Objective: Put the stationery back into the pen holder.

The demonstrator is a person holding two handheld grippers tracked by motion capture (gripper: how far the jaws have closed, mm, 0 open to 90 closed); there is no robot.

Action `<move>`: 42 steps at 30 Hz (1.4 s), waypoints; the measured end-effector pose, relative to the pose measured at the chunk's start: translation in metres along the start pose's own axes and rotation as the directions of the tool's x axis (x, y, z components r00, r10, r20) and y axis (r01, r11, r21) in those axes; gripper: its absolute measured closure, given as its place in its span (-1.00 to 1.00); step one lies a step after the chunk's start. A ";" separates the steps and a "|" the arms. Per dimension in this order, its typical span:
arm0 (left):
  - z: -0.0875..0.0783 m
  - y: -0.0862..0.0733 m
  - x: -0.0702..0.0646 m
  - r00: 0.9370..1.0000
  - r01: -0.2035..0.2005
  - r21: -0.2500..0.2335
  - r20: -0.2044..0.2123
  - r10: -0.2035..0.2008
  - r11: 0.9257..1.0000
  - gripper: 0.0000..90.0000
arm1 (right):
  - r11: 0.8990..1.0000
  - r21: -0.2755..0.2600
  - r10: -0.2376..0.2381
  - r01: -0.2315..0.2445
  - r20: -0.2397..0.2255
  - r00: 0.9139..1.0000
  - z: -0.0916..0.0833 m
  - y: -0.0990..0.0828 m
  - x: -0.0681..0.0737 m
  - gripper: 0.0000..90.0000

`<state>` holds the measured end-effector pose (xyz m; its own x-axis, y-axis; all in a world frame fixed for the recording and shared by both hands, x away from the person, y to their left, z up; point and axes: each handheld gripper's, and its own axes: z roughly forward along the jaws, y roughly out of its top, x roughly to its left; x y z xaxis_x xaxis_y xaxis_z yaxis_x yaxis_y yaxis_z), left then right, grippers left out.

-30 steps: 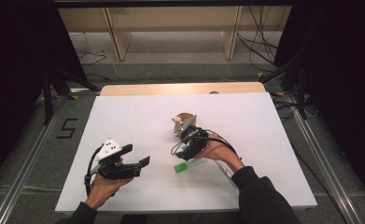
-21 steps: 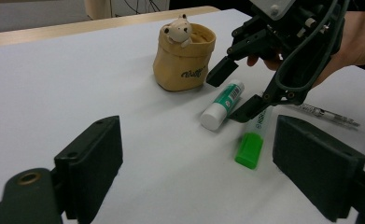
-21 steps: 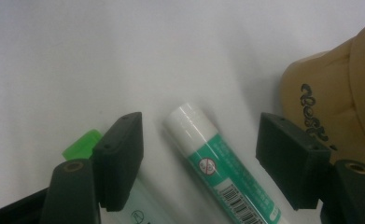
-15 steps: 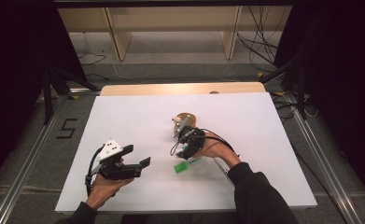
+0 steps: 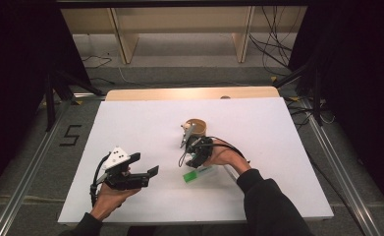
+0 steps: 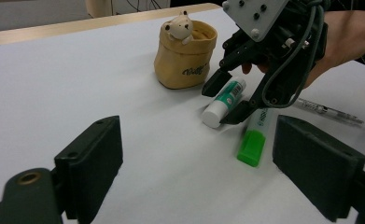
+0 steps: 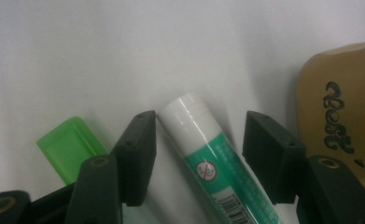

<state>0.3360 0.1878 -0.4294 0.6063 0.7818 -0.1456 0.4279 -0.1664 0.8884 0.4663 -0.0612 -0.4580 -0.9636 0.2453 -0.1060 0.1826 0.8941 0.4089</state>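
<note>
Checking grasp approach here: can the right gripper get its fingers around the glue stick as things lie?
Probably yes. The right gripper has just been closing, its fingers straddling the glue stick, not yet pressing. The green highlighter lies just outside one finger.

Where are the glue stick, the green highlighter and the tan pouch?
glue stick point(image 7: 203, 140): right gripper view, on its white cap end.
green highlighter point(image 6: 251, 147): left gripper view, on its green cap.
tan pouch point(image 6: 182, 63): left gripper view, on its front wall above the lettering.
</note>
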 end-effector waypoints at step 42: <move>-0.001 -0.001 0.000 1.000 0.003 0.006 -0.009 -0.003 1.000 -0.63 | 0.986 0.035 -0.165 0.165 0.023 0.986 -0.014 0.016 0.001 0.46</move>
<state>0.3357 0.1886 -0.4298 0.5994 0.7873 -0.1443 0.4334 -0.1677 0.8855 0.4652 -0.0521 -0.4386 -0.9758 0.1025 -0.1931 0.0281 0.9348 0.3541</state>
